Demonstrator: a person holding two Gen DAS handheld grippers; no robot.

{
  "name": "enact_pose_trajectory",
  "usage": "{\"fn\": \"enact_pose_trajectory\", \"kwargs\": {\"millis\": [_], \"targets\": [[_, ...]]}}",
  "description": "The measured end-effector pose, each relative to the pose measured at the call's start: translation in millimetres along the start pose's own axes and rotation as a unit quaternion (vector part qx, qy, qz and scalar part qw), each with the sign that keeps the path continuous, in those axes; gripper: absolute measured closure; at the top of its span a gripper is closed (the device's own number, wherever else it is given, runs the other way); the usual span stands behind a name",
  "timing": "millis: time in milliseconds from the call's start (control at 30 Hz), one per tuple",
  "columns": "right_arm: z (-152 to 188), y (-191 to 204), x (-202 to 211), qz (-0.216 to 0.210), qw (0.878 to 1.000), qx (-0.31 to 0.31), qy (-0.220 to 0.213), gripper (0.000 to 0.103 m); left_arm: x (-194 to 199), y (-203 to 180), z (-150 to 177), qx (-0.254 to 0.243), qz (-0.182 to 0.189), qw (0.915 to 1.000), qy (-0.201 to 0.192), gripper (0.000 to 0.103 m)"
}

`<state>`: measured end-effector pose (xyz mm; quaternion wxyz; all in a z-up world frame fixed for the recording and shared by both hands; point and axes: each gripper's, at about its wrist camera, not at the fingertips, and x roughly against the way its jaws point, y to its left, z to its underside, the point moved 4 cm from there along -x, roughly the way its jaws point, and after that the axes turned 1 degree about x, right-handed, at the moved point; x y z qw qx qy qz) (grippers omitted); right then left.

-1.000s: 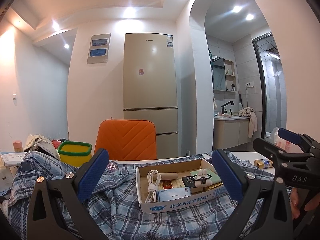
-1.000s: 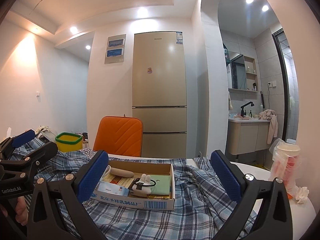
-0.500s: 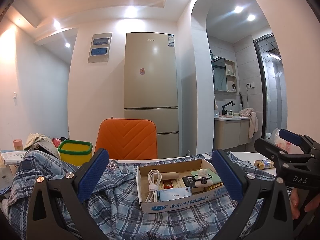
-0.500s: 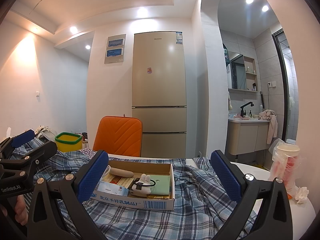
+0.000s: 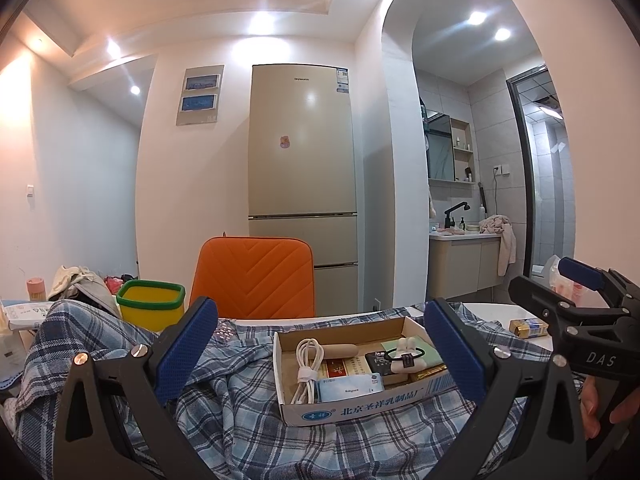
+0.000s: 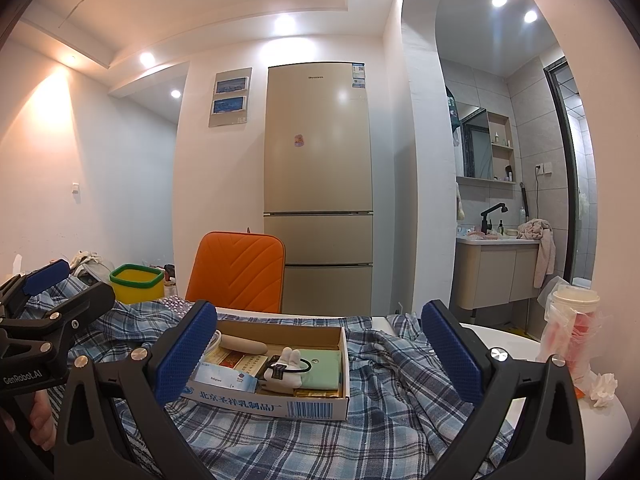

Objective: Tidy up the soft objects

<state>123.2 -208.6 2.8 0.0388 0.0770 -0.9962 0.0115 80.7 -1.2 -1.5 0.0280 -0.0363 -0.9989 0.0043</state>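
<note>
A blue plaid shirt (image 5: 224,412) is spread in loose folds across most of the white table (image 6: 600,412). It is judged light, limp and non-slippery; it would sag and trail if lifted by one point, so a raised fold or an edge on each side is best pinched, one per tool.

A shallow cardboard box (image 5: 348,408) is set on top of the cloth and is judged the main snag: the shirt cannot be gathered until the box is lifted off or slid clear. Its contents are loose and could spill if the cloth is tugged.

Left gripper (image 5: 320,352) is held wide open, nothing between its blue pads, low over the cloth just short of the box. Right gripper (image 6: 320,350) is likewise held wide open and empty, facing the box from the other side.

In the box: a coiled white cable (image 5: 306,368), a green pouch (image 6: 324,372), a small white plush hair tie (image 6: 285,367).
</note>
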Motion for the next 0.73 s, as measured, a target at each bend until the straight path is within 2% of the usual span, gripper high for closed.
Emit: {"fn": "enact_pose_trajectory", "kwargs": {"millis": [733], "targets": [[-0.3, 0.1, 0.2, 0.0, 1.0, 0.0, -0.001, 0.0, -4.1, 2.1, 0.9, 0.003, -0.004, 0.9999, 0.009, 0.0]]}}
